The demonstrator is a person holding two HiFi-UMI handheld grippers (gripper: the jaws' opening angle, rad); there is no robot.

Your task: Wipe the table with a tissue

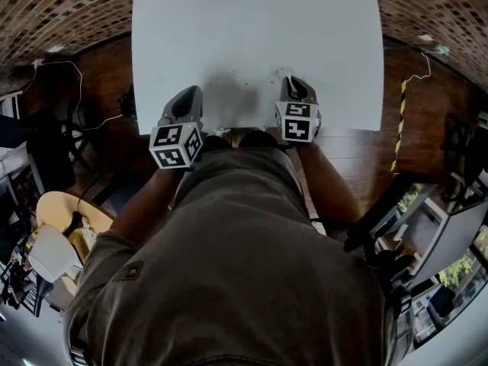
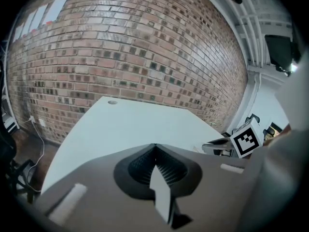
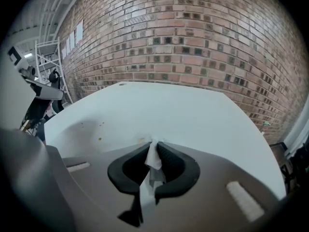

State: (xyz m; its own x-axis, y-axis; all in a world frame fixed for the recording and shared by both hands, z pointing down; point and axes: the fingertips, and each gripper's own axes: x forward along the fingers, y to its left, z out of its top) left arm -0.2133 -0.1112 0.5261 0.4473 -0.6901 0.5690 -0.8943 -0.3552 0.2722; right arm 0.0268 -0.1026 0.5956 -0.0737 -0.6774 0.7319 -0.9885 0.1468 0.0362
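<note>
Jaws of right gripper [image 3: 154,142] pinching tissue [image 3: 153,159]

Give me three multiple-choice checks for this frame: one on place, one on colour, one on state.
1. Where is the tissue? A on the floor; B in the right tongs; C in a bin.
2. What colour is the table? A black; B red; C white.
3. How are the left tongs? A shut, empty; B wide open; C shut on a cup.
Key: 1 B, tissue pinched between shut jaws; 2 C, top is plain white; 3 A, jaws meet with nothing between.
</note>
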